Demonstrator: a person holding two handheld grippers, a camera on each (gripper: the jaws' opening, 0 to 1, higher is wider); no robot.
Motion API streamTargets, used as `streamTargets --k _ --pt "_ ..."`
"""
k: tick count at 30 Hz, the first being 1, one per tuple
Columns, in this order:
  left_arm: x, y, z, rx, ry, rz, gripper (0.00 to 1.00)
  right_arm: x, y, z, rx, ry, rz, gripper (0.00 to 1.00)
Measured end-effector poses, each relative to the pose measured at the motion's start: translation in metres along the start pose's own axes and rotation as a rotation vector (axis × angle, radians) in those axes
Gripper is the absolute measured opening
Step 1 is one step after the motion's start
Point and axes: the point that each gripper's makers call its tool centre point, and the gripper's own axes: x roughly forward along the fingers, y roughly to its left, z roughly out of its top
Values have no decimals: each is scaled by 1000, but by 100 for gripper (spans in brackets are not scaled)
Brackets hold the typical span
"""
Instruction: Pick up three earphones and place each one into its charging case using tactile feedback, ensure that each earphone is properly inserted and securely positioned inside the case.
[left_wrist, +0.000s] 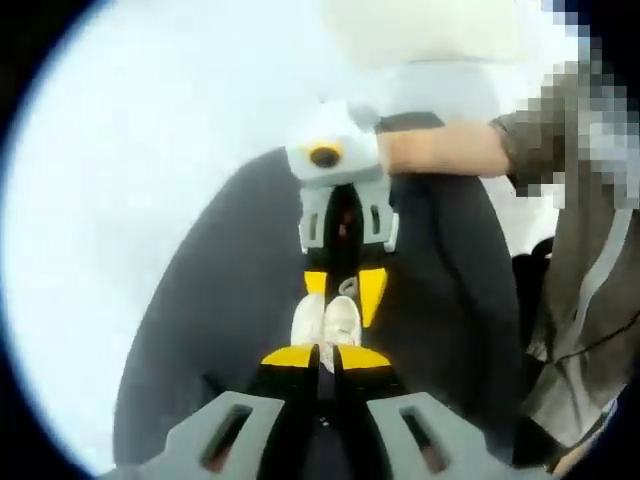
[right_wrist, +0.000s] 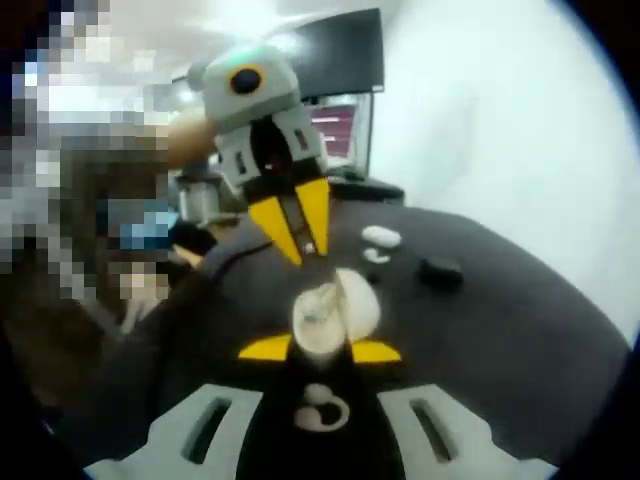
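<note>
My right gripper (right_wrist: 320, 350) is shut on a white charging case (right_wrist: 333, 308), whose lid stands open. My left gripper (right_wrist: 303, 245) comes in from above, its yellow jaws pressed together just over the open case. In the left gripper view a thin white sliver, the earphone (left_wrist: 323, 352), shows between my left gripper's (left_wrist: 325, 356) jaws. Right beyond them is the case (left_wrist: 327, 320), with the right gripper (left_wrist: 343, 290) behind it. A hand (left_wrist: 440, 150) holds that gripper.
Everything happens over a black mat (right_wrist: 500, 330) on a white table (right_wrist: 500, 130). Farther back on the mat lie another white case (right_wrist: 381, 237) and a small black case (right_wrist: 440, 268). A monitor (right_wrist: 345, 60) stands behind, and a person sits at the left.
</note>
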Motion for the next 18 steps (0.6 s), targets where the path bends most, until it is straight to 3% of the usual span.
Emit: streamTargets --k 2,5,9,13,15,18 --pt "-1 -2 -6 -76 -21 19 3 0 0 0 8 -1 0 21" --pt "2 -6 -16 -270 -72 25 3 0 -1 0 4 1 -1 21" --pt "6 8 -26 -484 -173 94 4 1 0 0 -10 4 -4 21" --pt "11 12 -30 -567 -222 85 8 0 1 0 -10 3 -3 21" --pt "14 11 -26 -560 -261 74 13 0 0 -2 -5 11 -6 21" --pt "18 11 -29 -611 -283 75 12 0 0 -3 -7 15 -4 21"
